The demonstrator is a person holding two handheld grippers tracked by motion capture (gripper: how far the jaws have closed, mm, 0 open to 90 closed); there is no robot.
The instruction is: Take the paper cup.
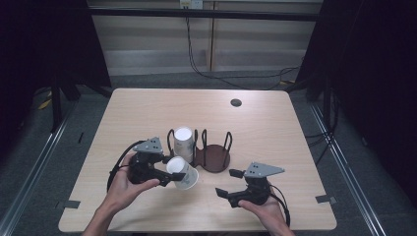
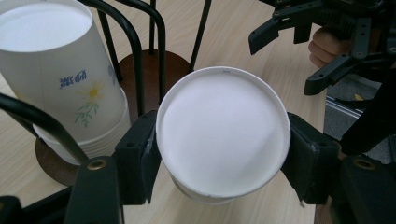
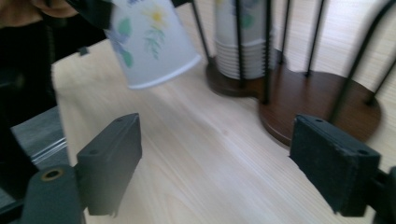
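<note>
Matt white paper cup (image 2: 223, 135) with a printed flower pattern, smooth sided. Pale wood-grain desk (image 1: 147, 110), smooth with a soft sheen. Rack (image 1: 213, 158) of thin glossy black wire on a dark brown wooden base. Gripper (image 3: 224, 163) pads of matt black plastic.

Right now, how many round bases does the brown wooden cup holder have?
2. The left base carries the stack of paper cups, upside down; the right base is bare inside its wire hoops. One more cup is clamped in the left gripper.
</note>
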